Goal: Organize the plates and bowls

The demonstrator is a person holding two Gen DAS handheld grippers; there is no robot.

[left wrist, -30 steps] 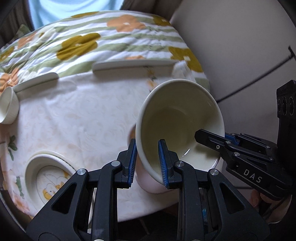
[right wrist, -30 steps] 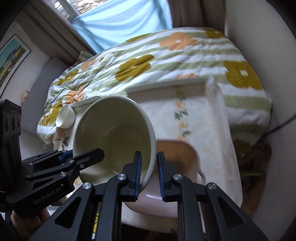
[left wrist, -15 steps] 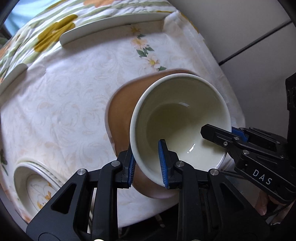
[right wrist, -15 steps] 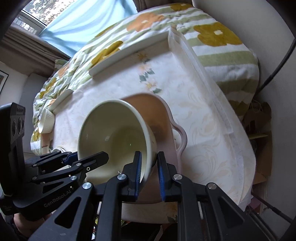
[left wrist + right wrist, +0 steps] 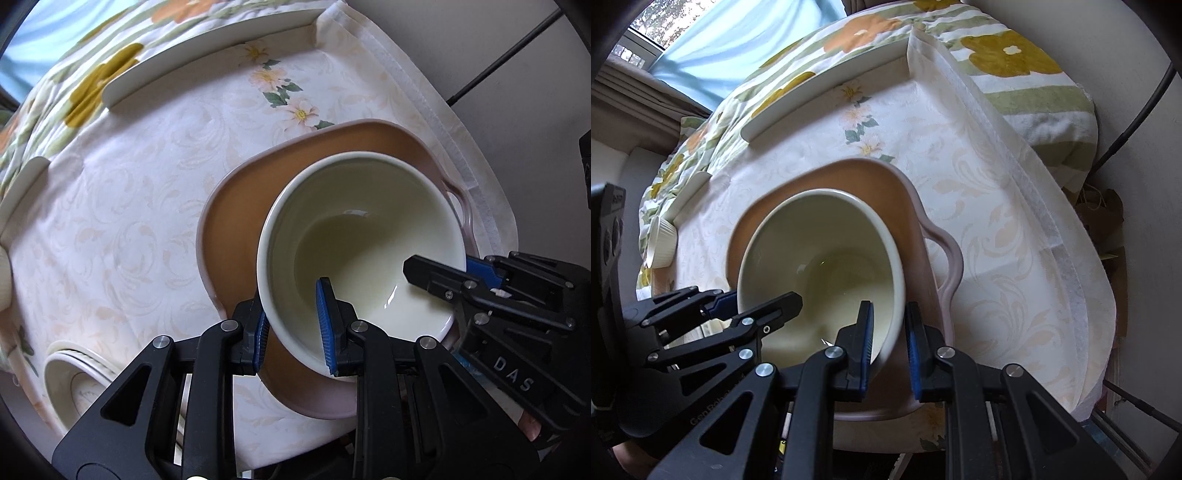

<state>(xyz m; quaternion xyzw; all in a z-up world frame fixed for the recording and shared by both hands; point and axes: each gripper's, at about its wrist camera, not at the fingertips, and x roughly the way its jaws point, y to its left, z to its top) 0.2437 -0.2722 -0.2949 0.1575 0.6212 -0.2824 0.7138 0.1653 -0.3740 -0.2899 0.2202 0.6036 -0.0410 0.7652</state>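
We read "DAS" on the right gripper and part of "GenRobot" on the left gripper; no other writing shows. Both grippers are clamped on the bowl, each with one finger inside the rim and one outside, at opposite sides. The bowl sits tilted in the pink dish, which lies near the table's right edge on the cloth. Bare cloth spreads left of the dish. A plate stack at lower left is cut off by our left gripper, and a ramekin lies on its side near the far left edge.
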